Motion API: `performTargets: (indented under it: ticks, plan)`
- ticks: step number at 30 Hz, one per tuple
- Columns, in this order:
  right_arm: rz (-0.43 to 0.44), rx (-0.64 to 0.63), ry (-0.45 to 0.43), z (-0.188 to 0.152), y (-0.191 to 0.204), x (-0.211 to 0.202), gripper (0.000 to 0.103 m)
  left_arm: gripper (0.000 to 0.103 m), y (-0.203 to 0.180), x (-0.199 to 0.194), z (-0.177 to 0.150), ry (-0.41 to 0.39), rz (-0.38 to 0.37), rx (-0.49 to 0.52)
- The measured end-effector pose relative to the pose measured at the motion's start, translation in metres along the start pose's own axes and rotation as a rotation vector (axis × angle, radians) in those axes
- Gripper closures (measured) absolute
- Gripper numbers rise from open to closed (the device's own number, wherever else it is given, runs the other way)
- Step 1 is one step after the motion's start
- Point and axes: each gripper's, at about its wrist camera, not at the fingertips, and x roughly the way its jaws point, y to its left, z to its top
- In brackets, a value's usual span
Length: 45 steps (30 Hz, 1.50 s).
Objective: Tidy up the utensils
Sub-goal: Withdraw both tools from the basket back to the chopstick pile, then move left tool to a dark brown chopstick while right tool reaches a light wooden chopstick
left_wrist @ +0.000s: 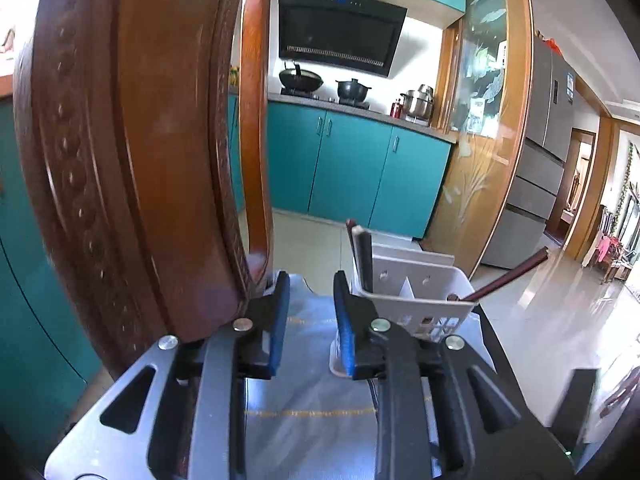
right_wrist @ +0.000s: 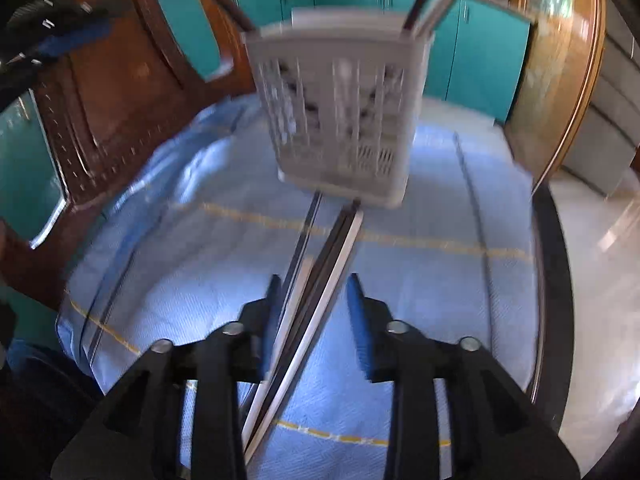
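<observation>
Dark chopsticks (right_wrist: 316,292) lay on the blue cloth (right_wrist: 440,280) between the right gripper's (right_wrist: 312,300) open, empty jaws, long axis pointing ahead to the white utensil caddy (right_wrist: 340,112); the left gripper (left_wrist: 312,304) gaped idle.

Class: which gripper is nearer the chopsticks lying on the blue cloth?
Right. The right gripper straddles the chopsticks, jaws open; the left gripper is beside the utensil basket.
</observation>
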Motion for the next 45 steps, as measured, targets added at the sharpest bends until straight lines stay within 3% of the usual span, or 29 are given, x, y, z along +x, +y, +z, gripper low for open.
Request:
performTargets:
  ticks: [8, 13, 20, 23, 28, 36, 45]
  plan:
    - [-0.057, 0.018, 0.11, -0.005, -0.003, 0.028, 0.056, 0.07, -0.001, -0.004, -0.008, 0.017, -0.008, 0.025]
    - [-0.056, 0.037, 0.109, -0.012, -0.005, 0.031, 0.051, 0.066, -0.001, -0.002, -0.012, 0.044, -0.012, 0.021]
    - [0.046, 0.147, 0.128, -0.013, -0.018, 0.035, 0.052, 0.063, -0.003, 0.001, -0.015, 0.073, -0.012, 0.027]
    - [0.065, 0.175, 0.12, -0.013, -0.021, 0.035, 0.058, 0.061, -0.003, 0.002, -0.018, 0.086, -0.014, 0.027]
    - [0.099, 0.22, 0.129, -0.012, -0.027, 0.035, 0.086, 0.061, -0.003, 0.005, -0.02, 0.102, -0.013, 0.032]
    - [0.056, 0.193, 0.116, -0.013, -0.028, 0.032, 0.097, 0.061, -0.006, 0.008, -0.023, 0.122, -0.013, 0.047]
    - [0.03, 0.212, 0.098, -0.018, -0.045, 0.023, 0.1, 0.059, -0.006, 0.01, -0.03, 0.146, -0.008, 0.066]
